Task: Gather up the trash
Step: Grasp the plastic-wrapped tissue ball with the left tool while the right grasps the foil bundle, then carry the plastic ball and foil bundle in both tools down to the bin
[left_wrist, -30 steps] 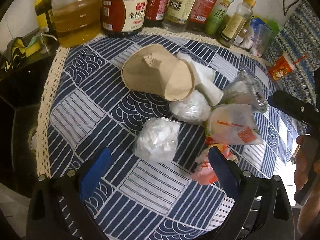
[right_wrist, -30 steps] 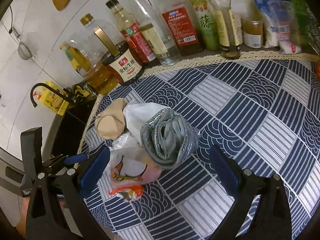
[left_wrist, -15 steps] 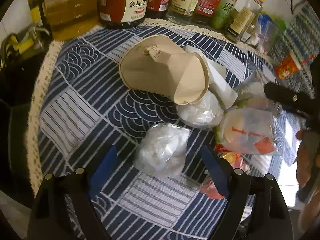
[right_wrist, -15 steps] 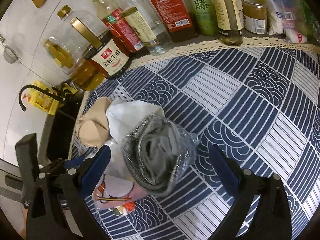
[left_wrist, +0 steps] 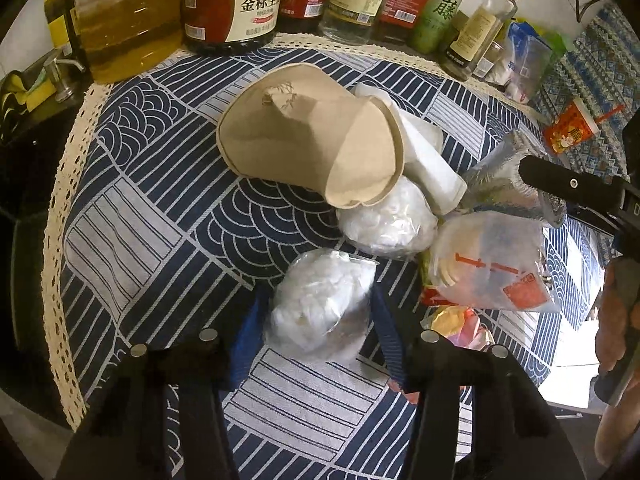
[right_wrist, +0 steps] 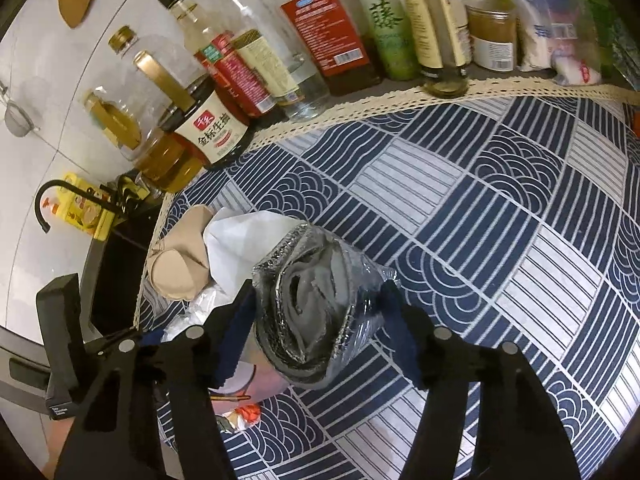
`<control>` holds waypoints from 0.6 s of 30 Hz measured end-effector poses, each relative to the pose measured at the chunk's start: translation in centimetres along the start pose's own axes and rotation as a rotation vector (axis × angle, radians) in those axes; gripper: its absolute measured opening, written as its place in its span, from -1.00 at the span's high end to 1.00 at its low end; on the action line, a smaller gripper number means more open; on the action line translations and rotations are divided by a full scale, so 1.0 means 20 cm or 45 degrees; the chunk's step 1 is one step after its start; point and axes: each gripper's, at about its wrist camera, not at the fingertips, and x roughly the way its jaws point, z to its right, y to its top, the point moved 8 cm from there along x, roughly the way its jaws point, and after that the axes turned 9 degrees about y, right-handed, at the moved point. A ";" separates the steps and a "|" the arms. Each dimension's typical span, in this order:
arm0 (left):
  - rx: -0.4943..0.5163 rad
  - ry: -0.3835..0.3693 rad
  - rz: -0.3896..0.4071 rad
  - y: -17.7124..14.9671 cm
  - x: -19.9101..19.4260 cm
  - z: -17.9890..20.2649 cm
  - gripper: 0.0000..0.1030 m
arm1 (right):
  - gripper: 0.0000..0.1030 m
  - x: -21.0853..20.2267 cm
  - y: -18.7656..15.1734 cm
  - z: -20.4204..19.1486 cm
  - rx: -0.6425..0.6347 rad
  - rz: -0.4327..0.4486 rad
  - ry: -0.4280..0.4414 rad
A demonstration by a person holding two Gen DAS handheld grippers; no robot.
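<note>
**Both grippers closed onto trash on the patterned cloth**

The clear bag of white scraps (left_wrist: 320, 300) lies on the blue-and-white tablecloth (left_wrist: 132, 240) nearest me, and my left gripper (left_wrist: 316, 332) has just been closing, its blue pads now pinching the bag's sides. My right gripper (right_wrist: 320, 328) has likewise been closing and squeezes the crinkled silver-grey wrapper (right_wrist: 316, 308). Beside them sit a tan paper cup (left_wrist: 308, 136), another white bag (left_wrist: 384, 224) and a printed plastic bag (left_wrist: 488, 268). Sauce bottles (right_wrist: 340, 28) line the far edge.
</note>
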 end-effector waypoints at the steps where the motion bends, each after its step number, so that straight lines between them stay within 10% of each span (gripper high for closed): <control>1: 0.002 0.002 0.002 0.00 0.00 0.00 0.03 | -0.19 -0.01 0.00 0.01 0.006 0.006 0.002; 18: -0.049 -0.008 0.082 -0.05 -0.17 -0.06 0.03 | -0.19 -0.27 -0.13 0.00 0.029 0.087 -0.021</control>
